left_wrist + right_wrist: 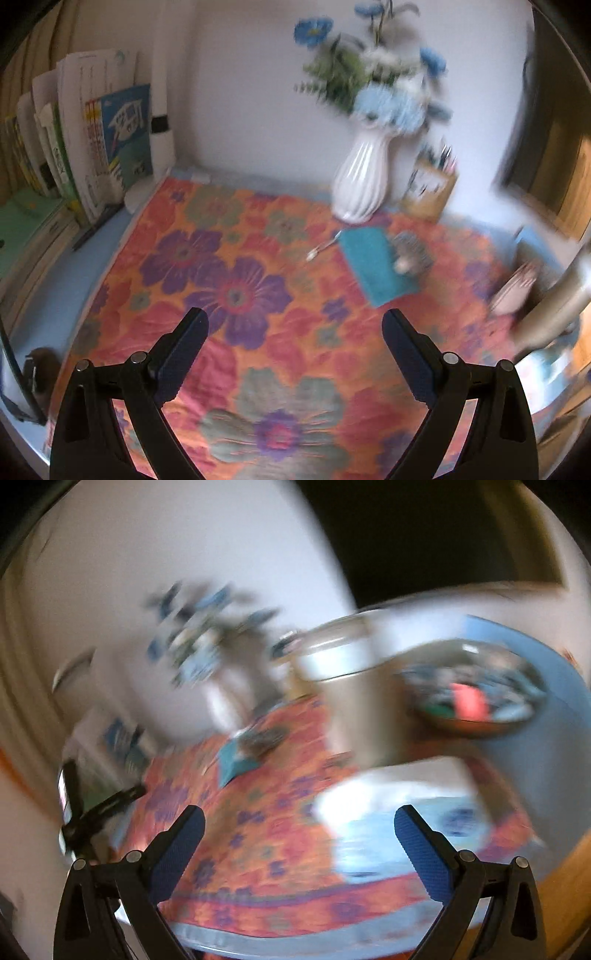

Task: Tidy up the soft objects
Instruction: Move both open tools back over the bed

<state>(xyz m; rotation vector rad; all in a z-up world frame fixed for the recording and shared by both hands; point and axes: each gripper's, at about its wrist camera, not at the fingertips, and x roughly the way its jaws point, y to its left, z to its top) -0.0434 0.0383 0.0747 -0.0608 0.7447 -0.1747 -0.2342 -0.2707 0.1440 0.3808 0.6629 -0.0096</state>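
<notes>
A teal folded cloth [373, 264] lies on the flowered tablecloth [229, 280], with a small grey soft object [408, 254] on its right edge. My left gripper [295, 339] is open and empty, above the cloth-covered table, well short of the teal cloth. My right gripper [299, 834] is open and empty, over the table's near edge. The right wrist view is heavily blurred; the teal cloth [236, 760] and grey object [262, 738] show far off. A white and light-blue soft item [399, 823] lies just ahead between the fingers.
A white vase [360, 181] of blue flowers and a pen holder [430, 190] stand at the back. Books [92, 147] line the left. A tall beige cylinder [557, 299] stands at right. A bowl [476, 698] of mixed items sits at far right.
</notes>
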